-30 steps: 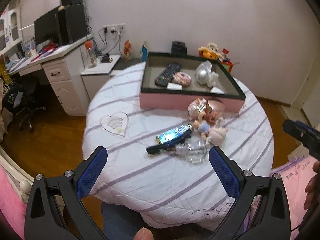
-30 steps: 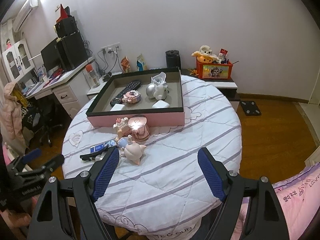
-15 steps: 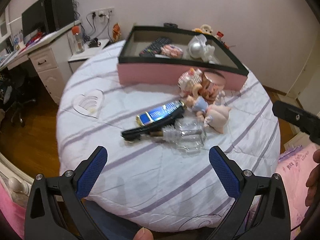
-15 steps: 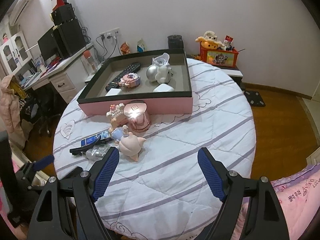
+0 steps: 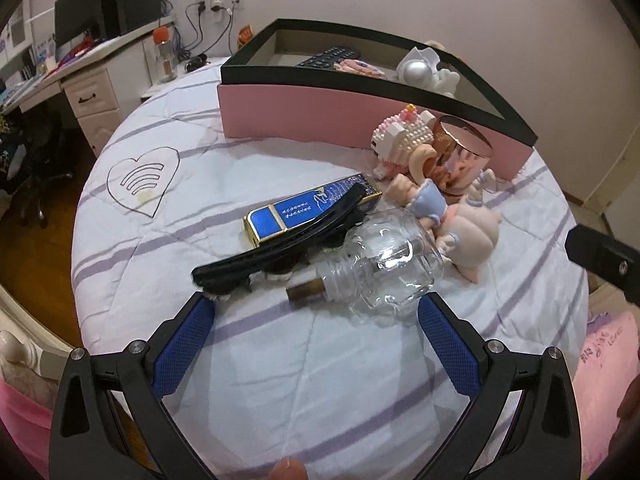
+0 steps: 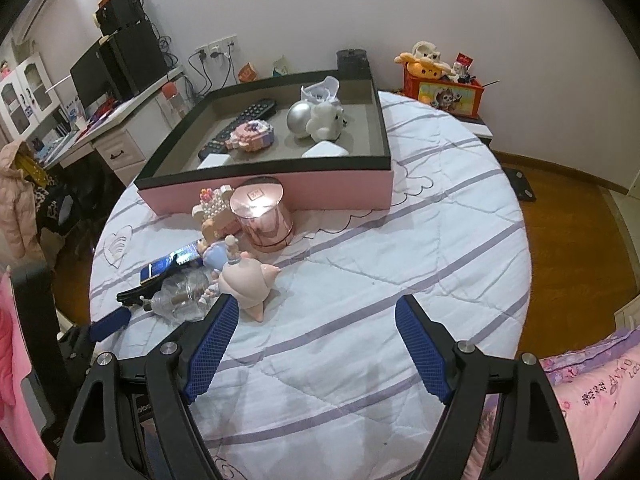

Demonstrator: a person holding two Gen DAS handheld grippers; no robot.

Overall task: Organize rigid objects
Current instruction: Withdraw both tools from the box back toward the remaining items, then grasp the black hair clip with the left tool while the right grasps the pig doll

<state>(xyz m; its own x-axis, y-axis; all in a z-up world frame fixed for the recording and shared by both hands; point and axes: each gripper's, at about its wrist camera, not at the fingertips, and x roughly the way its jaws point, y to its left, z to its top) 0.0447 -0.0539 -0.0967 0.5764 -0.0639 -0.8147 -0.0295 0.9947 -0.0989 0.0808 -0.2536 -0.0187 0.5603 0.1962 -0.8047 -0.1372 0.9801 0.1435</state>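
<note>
On the round quilted table lie a clear glass bottle [image 5: 384, 264], a black hair clip [image 5: 276, 244], a blue and gold box [image 5: 312, 210], a pink doll [image 5: 464, 220], a block figure [image 5: 400, 136] and a rose-gold cylinder [image 5: 460, 156]. My left gripper [image 5: 316, 312] hangs open just short of the bottle and the clip. In the right wrist view my right gripper [image 6: 316, 320] stands open over bare quilt, its left finger beside the pink doll [image 6: 244, 280]. Behind them stands the pink tray [image 6: 336, 188] with a remote [image 6: 240, 124], a silver ball and small toys.
A desk [image 6: 120, 136] with a monitor and a drawer unit stand left of the table. An orange toy box [image 6: 444, 88] sits at the back right. Wooden floor shows around the table. A pink bed cover [image 6: 592, 396] lies at the lower right.
Both grippers have sunk and come nearer to the table; the loose objects now loom larger. The left one has closed in on the bottle and clip. Jaws kept their width.
</note>
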